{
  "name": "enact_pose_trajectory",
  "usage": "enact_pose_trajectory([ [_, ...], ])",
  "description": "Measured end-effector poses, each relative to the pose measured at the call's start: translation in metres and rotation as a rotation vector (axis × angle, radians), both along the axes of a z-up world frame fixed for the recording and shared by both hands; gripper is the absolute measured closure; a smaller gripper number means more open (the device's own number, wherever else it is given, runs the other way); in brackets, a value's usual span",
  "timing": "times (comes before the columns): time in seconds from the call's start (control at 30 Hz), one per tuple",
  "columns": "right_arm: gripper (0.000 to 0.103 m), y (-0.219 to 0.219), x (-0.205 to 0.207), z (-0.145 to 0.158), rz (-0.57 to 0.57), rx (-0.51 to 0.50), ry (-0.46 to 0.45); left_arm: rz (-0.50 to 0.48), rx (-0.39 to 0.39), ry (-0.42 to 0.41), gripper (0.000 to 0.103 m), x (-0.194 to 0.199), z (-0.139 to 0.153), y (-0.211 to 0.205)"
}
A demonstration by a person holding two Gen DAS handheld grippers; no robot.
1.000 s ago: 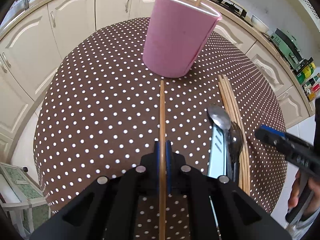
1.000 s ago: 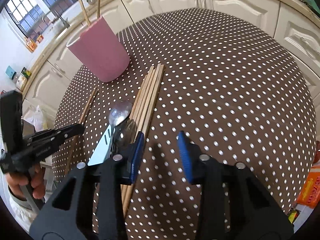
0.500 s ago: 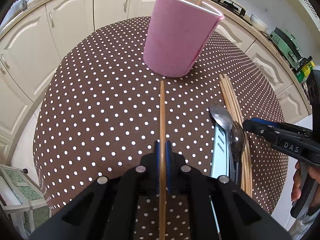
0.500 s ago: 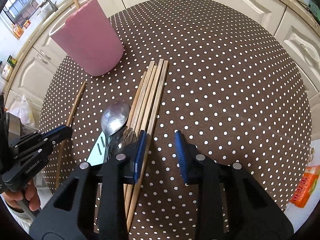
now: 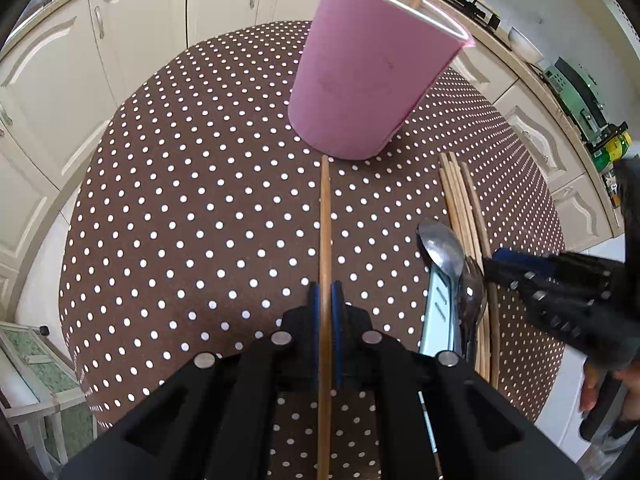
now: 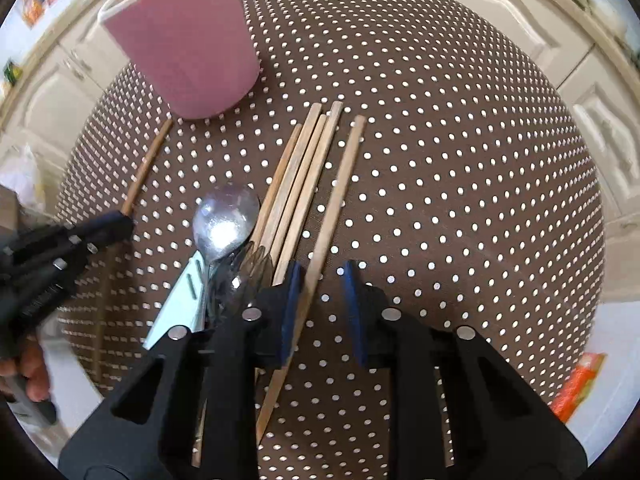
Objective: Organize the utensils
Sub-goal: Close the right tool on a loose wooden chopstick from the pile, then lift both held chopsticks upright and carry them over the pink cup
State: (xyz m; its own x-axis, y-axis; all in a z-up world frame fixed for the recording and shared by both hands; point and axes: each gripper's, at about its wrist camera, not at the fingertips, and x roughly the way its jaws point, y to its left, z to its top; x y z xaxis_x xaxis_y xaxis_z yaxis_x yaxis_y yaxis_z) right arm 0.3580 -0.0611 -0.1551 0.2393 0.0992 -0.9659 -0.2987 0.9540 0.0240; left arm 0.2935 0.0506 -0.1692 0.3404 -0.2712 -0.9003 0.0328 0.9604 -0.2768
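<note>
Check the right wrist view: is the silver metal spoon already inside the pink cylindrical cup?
No. The silver metal spoon lies flat on the dotted brown tablecloth, apart from the pink cylindrical cup, beside the wooden chopsticks.

Home kitchen: cream cabinets point(image 5: 132, 36) and a counter point(image 5: 552, 92) with appliances surround the polka-dot bench point(image 5: 200, 208).

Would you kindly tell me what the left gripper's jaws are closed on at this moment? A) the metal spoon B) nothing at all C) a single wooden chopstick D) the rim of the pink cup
C: in the left wrist view the left gripper has its blue jaws shut on one chopstick, whose far tip points towards the pink cup.
</note>
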Motion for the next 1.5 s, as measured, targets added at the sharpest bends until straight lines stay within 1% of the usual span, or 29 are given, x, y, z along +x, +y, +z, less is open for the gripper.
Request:
enact_pose_trajectory([
  [0.1,0.082,0.009,0.001,-0.001,0.013,-0.013,-0.02,0.002,-0.005,0.002,0.097,0.002,0.0,0.0],
  [0.17,0.091,0.007,0.003,-0.001,0.004,0.0,-0.035,0.002,-0.003,0.007,0.097,0.004,0.0,0.002],
  [0.2,0.092,0.004,0.001,0.0,-0.003,0.016,-0.039,0.001,0.001,0.006,0.097,0.004,0.0,0.002],
  [0.23,0.095,0.0,-0.001,0.001,-0.009,0.05,-0.051,-0.002,0.006,0.003,0.097,0.004,0.001,0.001],
  [0.33,0.096,-0.011,-0.004,0.0,-0.035,0.11,-0.078,-0.01,0.011,-0.029,0.097,-0.001,0.001,-0.001],
  [0.43,0.097,-0.022,-0.008,0.002,-0.048,0.151,-0.105,0.002,-0.007,-0.071,0.097,-0.008,0.0,0.0],
  [0.53,0.097,-0.03,-0.015,0.012,-0.05,0.187,-0.145,0.015,-0.02,-0.092,0.097,-0.015,0.003,0.001],
  [0.67,0.097,-0.035,-0.023,0.031,-0.049,0.241,-0.207,0.008,-0.016,-0.162,0.097,-0.027,0.015,-0.002],
  [0.8,0.097,-0.045,-0.036,0.057,-0.037,0.327,-0.274,-0.004,-0.032,-0.235,0.097,-0.043,0.03,-0.005],
  [0.87,0.097,-0.048,-0.044,0.066,-0.019,0.353,-0.303,-0.015,-0.042,-0.28,0.097,-0.052,0.04,-0.008],
  [0.9,0.097,-0.057,-0.056,0.071,-0.012,0.362,-0.319,-0.019,-0.046,-0.297,0.097,-0.055,0.043,-0.009],
  [1.07,0.097,-0.054,-0.083,0.093,0.02,0.41,-0.383,-0.042,-0.082,-0.383,0.097,-0.074,0.064,-0.02],
  [1.3,0.097,-0.064,-0.098,0.109,0.03,0.483,-0.441,-0.09,-0.105,-0.501,0.097,-0.095,0.096,-0.032],
  [1.5,0.096,-0.068,-0.105,0.129,0.036,0.534,-0.505,-0.109,-0.1,-0.61,0.097,-0.105,0.118,-0.042],
])
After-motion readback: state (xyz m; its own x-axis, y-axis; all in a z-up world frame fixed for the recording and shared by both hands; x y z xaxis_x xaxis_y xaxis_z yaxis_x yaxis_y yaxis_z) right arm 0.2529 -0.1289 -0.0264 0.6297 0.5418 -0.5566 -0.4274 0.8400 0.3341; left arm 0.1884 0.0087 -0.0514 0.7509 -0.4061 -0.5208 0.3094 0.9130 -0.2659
